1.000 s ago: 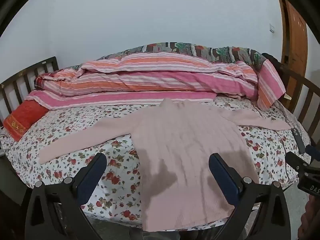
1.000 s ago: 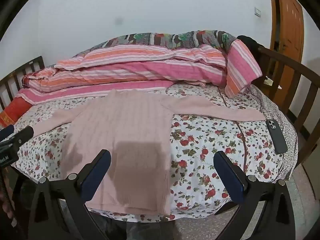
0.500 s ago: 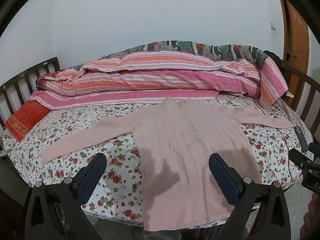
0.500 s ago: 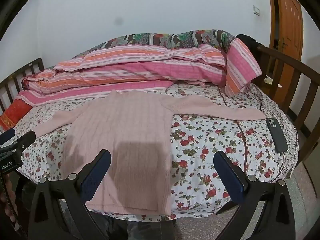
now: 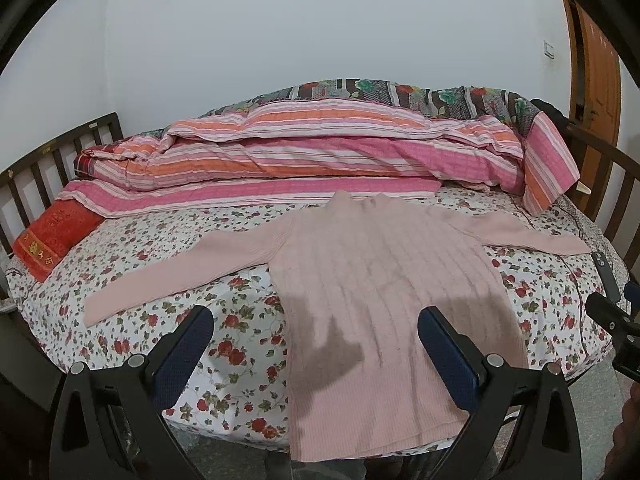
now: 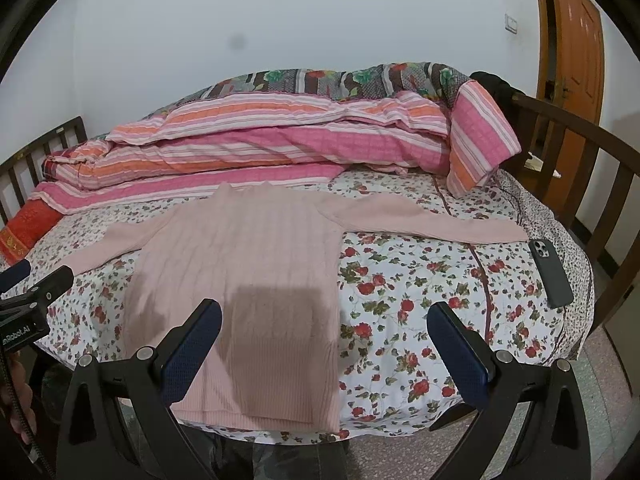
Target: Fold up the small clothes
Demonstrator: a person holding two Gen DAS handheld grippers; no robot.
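Observation:
A pale pink ribbed sweater [image 5: 384, 280] [image 6: 248, 264] lies flat on the flowered bed sheet [image 5: 232, 320], collar towards the quilts, both sleeves spread sideways, hem at the near bed edge. My left gripper [image 5: 316, 320] hangs open above the sweater's lower left part, apart from the cloth. In the right wrist view my right gripper [image 6: 324, 316] is open above the sweater's lower right edge, holding nothing. The left gripper [image 6: 36, 288] also shows at that view's left margin, and the right one [image 5: 612, 316] at the left wrist view's right margin.
Folded pink and orange striped quilts [image 5: 304, 156] fill the back of the bed. A red pillow [image 5: 56, 236] lies at the left. A dark phone [image 6: 550, 272] rests near the right sleeve's end. Wooden rails [image 6: 580, 152] bound both ends. An orange door [image 6: 576, 40] stands at the right.
Both views have shifted slightly, as the grippers rose or drew back a little; the sweater sits lower and a bit further in frame. The sweater itself has not moved.

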